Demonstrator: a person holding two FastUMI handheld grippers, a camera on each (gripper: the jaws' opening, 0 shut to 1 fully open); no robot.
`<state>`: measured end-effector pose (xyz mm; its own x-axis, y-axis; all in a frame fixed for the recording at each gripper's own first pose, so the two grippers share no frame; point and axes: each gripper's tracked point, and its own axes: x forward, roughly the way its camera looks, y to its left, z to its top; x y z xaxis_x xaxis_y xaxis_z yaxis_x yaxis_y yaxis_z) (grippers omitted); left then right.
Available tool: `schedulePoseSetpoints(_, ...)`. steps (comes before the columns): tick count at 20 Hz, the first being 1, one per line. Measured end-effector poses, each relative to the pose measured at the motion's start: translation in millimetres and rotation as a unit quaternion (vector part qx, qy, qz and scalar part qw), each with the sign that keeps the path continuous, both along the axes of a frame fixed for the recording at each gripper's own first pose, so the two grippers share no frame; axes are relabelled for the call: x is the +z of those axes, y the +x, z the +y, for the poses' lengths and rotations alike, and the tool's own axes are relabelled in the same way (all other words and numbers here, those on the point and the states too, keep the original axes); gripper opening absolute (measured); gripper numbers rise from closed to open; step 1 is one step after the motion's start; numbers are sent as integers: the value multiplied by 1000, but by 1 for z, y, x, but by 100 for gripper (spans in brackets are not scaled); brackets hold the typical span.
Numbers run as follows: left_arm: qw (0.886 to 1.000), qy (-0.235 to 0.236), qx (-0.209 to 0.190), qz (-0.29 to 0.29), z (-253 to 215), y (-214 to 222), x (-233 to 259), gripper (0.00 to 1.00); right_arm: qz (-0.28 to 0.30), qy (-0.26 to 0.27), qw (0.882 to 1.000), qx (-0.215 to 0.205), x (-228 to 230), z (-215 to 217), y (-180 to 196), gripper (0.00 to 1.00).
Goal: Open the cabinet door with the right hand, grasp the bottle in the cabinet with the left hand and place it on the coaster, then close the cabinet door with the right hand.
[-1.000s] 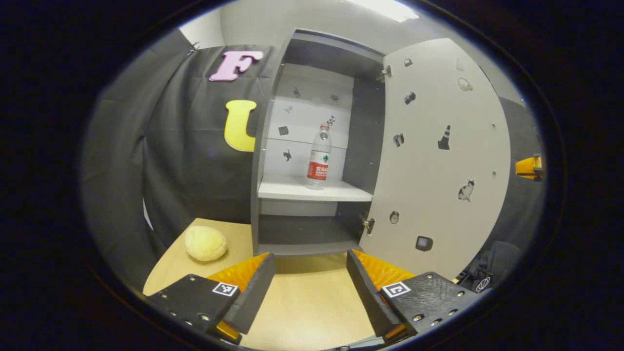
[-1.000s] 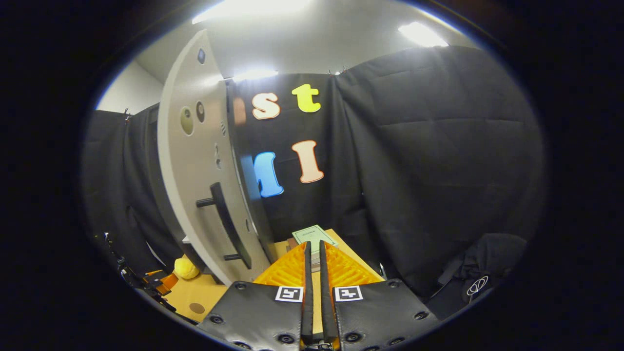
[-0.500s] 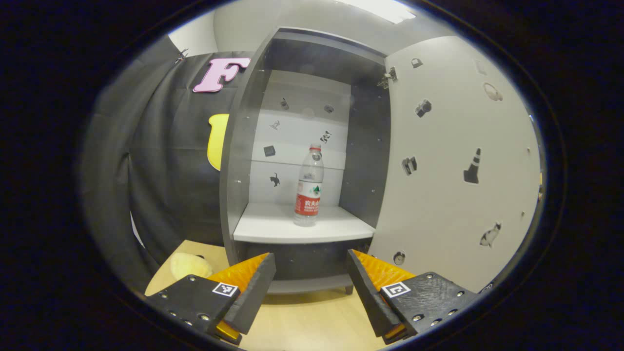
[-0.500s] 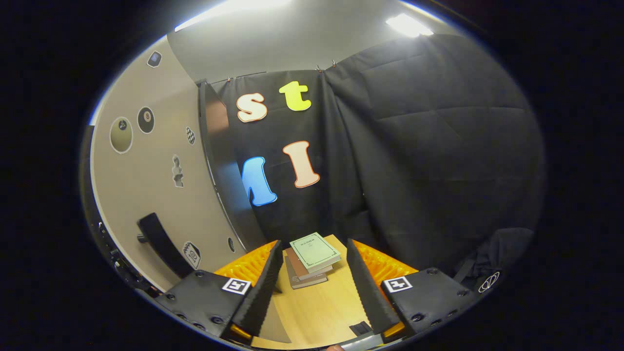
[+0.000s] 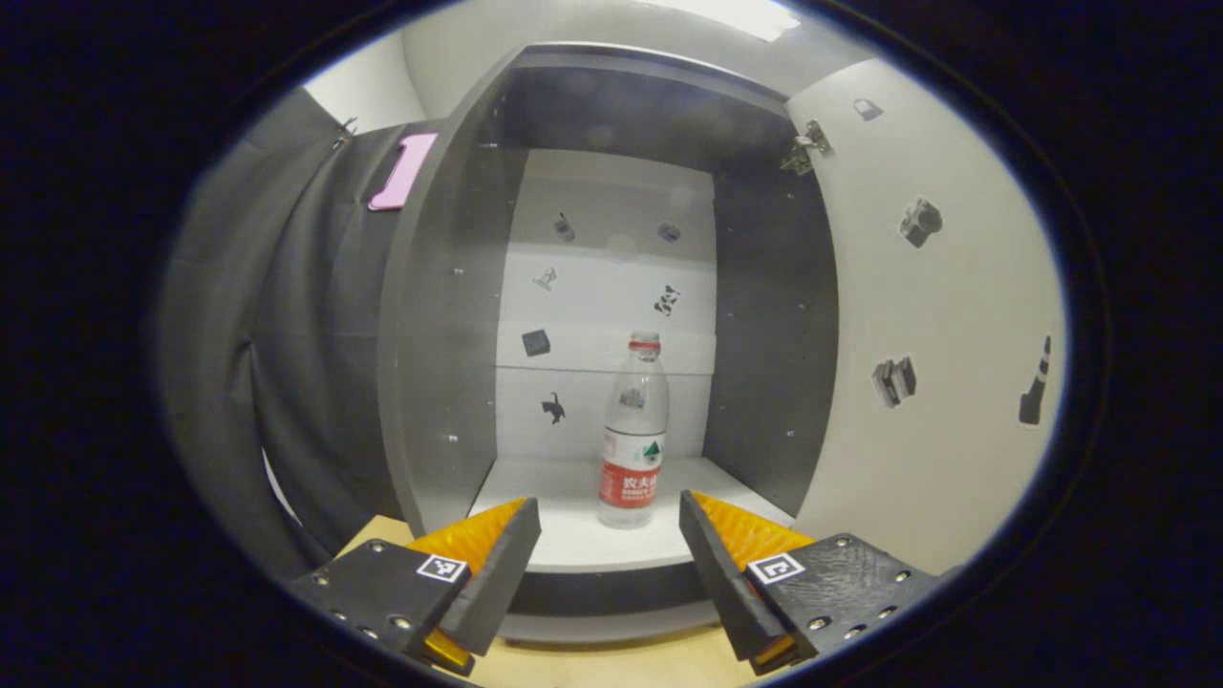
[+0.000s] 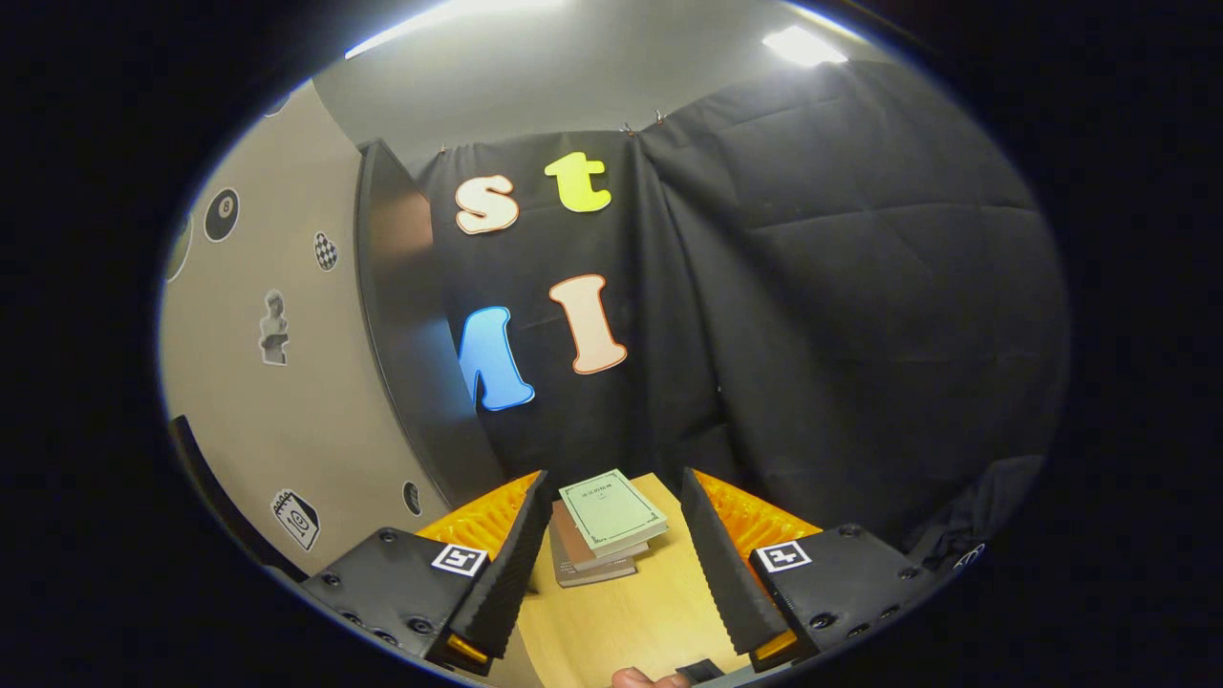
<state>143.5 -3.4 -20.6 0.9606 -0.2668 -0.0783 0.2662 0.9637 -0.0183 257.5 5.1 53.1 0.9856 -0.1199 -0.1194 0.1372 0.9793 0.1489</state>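
Observation:
In the left gripper view a clear water bottle [image 5: 632, 435] with a red label and red cap ring stands upright on the white shelf [image 5: 573, 535] of the open grey cabinet [image 5: 430, 334]. My left gripper [image 5: 609, 535] is open just in front of the shelf edge, the bottle a little beyond and between its fingers, untouched. The cabinet door [image 5: 936, 334] stands swung wide on the right, with stickers on its inner face. In the right gripper view my right gripper [image 6: 611, 526] is open and empty beside the door's outer face [image 6: 277, 382], whose dark handle [image 6: 205, 473] shows at the lower left.
A stack of books [image 6: 602, 526] lies on the wooden table [image 6: 631, 612] ahead of the right gripper. Black cloth hangs behind and to the right. A fingertip [image 6: 635, 678] shows at the bottom edge. Wooden tabletop [image 5: 611, 664] lies under the cabinet.
My left gripper has moved in close to the shelf, so the bottle now sits between its fingers' line. My right gripper went from shut to open and drifted off the door handle.

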Motion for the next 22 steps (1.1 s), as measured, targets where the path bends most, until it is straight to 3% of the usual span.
schedulePoseSetpoints(4, 1000, 18, -5, -16, -12, 26, 8, 88, 5, 18, 1000, 1, -12, -2, 13, 87)
schedulePoseSetpoints(5, 1000, 19, -7, -16, -16, 29, 7, 90, 9, 19, 1000, -2, -15, -4, 16, 80)
schedulePoseSetpoints(9, 1000, 19, -20, -3, -27, 43, 0, 89, 14, 21, 1000, -17, -20, -12, 24, 99)
schedulePoseSetpoints(12, 999, 25, -25, 3, -36, 64, -7, 89, 12, 22, 999, -32, -20, -20, 22, 91)
schedulePoseSetpoints(13, 999, 25, -27, 5, -39, 72, -8, 89, 11, 24, 999, -36, -20, -23, 23, 98)
schedulePoseSetpoints(22, 999, 24, -30, 22, -49, 112, -29, 90, 24, 60, 996, -69, -27, -41, 22, 98)
